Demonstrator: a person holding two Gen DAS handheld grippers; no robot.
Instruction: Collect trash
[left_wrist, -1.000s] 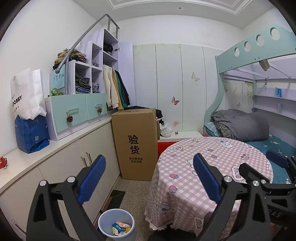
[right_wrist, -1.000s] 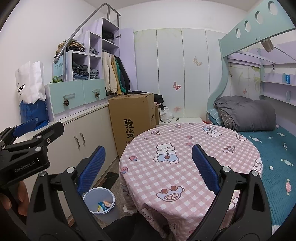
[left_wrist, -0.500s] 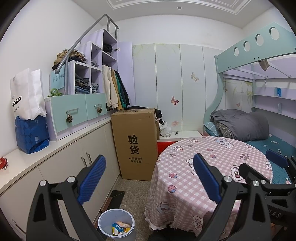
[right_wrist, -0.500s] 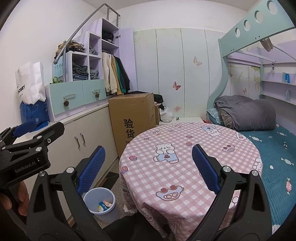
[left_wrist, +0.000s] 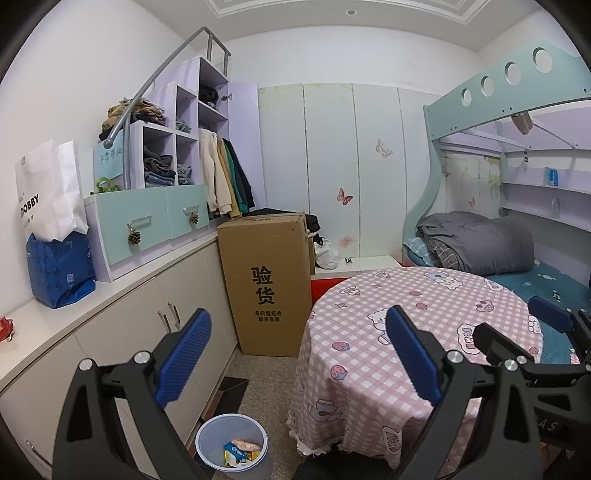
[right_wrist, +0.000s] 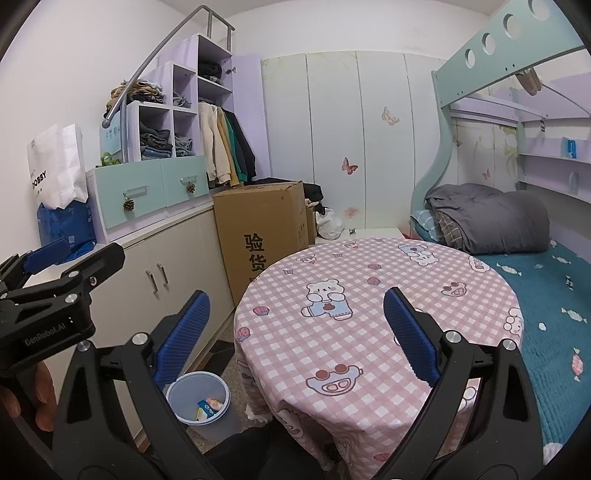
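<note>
A pale blue trash bin (left_wrist: 232, 445) stands on the floor between the cabinets and the round table, with several wrappers (left_wrist: 240, 451) inside; it also shows in the right wrist view (right_wrist: 198, 400). My left gripper (left_wrist: 297, 354) is open and empty, held above the floor left of the table. My right gripper (right_wrist: 295, 332) is open and empty over the near edge of the pink checked tablecloth (right_wrist: 369, 295). The left gripper's body shows at the left of the right wrist view (right_wrist: 55, 295).
White cabinets (left_wrist: 147, 325) run along the left wall with bags and drawers on top. A tall cardboard box (left_wrist: 267, 280) stands behind the bin. A bunk bed (right_wrist: 517, 229) with a grey blanket is on the right.
Both views have shifted very slightly; the grippers stay open and nothing has been picked up or dropped.
</note>
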